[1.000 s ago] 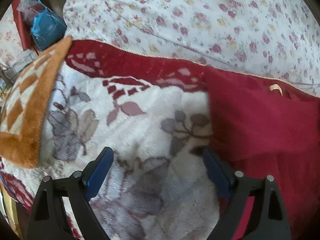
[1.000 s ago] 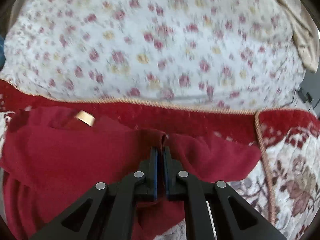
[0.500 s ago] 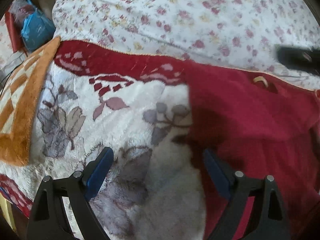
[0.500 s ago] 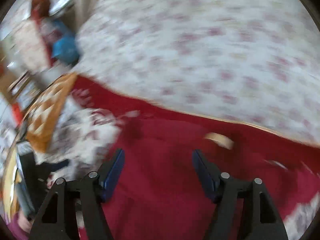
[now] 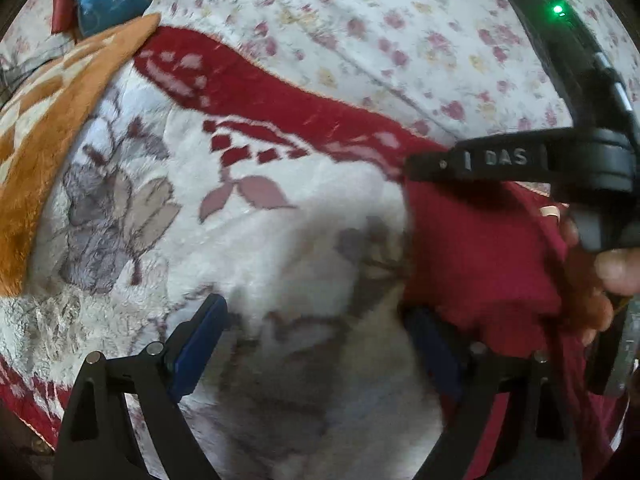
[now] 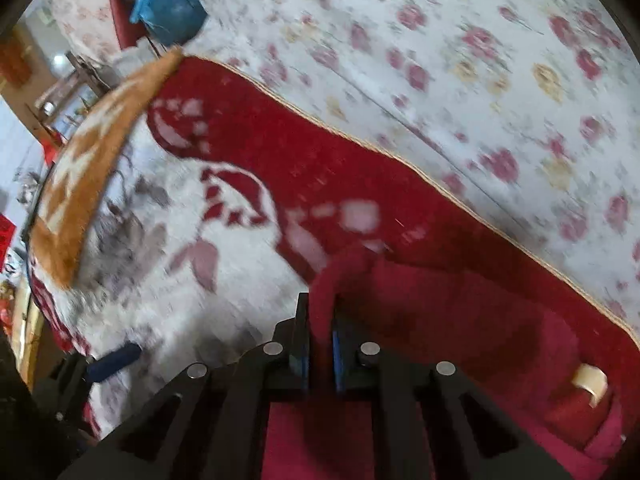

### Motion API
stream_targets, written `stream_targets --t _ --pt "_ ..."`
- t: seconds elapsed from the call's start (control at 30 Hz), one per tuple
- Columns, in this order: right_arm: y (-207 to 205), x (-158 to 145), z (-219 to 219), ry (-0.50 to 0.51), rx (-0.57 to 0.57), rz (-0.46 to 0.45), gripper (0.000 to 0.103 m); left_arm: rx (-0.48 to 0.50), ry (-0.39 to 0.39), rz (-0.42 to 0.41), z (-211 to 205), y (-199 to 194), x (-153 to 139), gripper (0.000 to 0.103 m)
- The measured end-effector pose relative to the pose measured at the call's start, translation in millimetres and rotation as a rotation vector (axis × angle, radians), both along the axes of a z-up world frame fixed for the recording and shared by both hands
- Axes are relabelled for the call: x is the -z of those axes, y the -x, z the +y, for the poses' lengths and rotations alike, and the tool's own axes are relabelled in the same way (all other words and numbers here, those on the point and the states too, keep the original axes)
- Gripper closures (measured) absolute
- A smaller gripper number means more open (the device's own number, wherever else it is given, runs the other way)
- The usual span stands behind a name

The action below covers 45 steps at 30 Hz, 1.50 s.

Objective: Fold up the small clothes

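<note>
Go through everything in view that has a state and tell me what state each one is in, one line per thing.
Red garment: lying on the blanket, one edge bunched and pinched up.
Right gripper: shut on the red garment's edge.
Left gripper: open, nothing between its fingers, over the blanket beside the garment.
Plush blanket: spread flat under the garment.
Floral sheet: spread out behind the blanket.

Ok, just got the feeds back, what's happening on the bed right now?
A person is folding a small red garment spread on a plush floral blanket. The right gripper has its jaws pinched shut on a bunched edge of the garment. The left gripper has its jaws wide open with nothing between them, over the blanket just beside the garment's edge. A floral sheet lies beyond the blanket.
</note>
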State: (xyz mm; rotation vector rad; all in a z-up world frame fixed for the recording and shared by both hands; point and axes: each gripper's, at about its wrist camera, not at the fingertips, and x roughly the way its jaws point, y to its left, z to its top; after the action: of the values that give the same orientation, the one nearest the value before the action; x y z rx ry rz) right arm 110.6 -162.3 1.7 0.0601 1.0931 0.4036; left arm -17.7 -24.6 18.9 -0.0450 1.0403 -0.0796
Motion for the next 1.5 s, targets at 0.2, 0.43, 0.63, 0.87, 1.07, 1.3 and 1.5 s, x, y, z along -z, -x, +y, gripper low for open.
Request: stream_targets --t 0.2,0.43,0.63,0.87,1.07,1.3,1.5 --pt "13.4 -6.8 -17.5 -0.039 0.070 0.035 0.058 0.008 0.024 0.014 2.5 -1.5 -10.9 0.013" --pt "99.8 -56.4 -97.3 0.146 0.190 -0.102 0.034 -0.022 -0.038 -0.117 5.7 8.1 -45.1 0.013" --pt "127.8 -9.5 -150.0 0.192 0.373 0.018 0.034 0.022 0.007 -0.090 -20.4 -4.2 -36.4 0.013" --pt "135.2 -27.6 -150.4 0.235 0.386 -0.059 0.034 0.038 -0.110 -0.009 -42.1 -13.4 -2.2 0.013" --pt "113.6 -32.6 -154.9 0.215 0.361 -0.116 0.030 0.032 -0.090 -0.005 -36.5 -11.6 -0.1 0.011" --pt "61.6 -8.7 -105.0 0.274 0.109 -0.153 0.037 0.042 -0.102 -0.007 -37.7 -11.1 -0.8 0.010" --pt "60.6 -3.3 -103.7 0.250 0.051 -0.131 0.098 0.043 -0.089 0.007 -35.4 -14.0 0.4 0.009"
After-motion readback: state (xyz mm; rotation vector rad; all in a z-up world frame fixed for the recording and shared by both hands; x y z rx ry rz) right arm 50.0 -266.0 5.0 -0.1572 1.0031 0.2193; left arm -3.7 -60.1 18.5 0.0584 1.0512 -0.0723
